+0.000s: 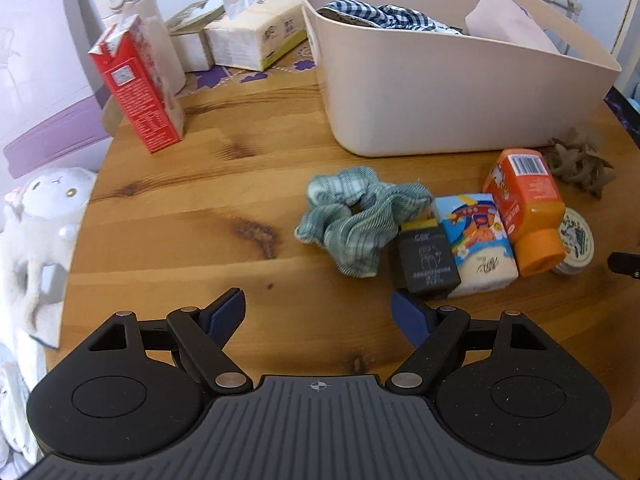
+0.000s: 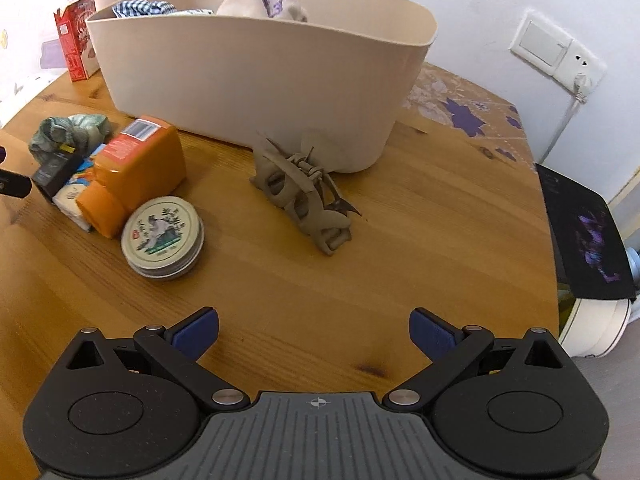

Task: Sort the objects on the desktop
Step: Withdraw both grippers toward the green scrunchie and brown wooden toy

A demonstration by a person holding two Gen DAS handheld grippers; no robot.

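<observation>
- The left gripper is held low over the wooden table, with its jaws spread wide and nothing between them.
- The right gripper is likewise held over the table with its jaws wide apart and nothing gripped.
- A beige basket is set at the far side of the table; a blue checked cloth and a pale pink bundle are seen inside it.
- A green scrunchie is laid on the table in front of the basket, ahead of the left gripper and a little to its right.
- A small black box is placed just right of the scrunchie, touching a colourful tissue pack.
- An orange bottle is laid on its side beside the tissue pack, its cap pointing toward the camera.
- A round tin with a printed lid is set against the bottle's cap.
- A brown hair claw is found alone on the table just in front of the basket, ahead of the right gripper and apart from the cluster.
- A red carton is stood upright at the far left, with a white flask behind it and tissue packs further back.
- A white plush toy is seen beyond the table's left edge.
</observation>
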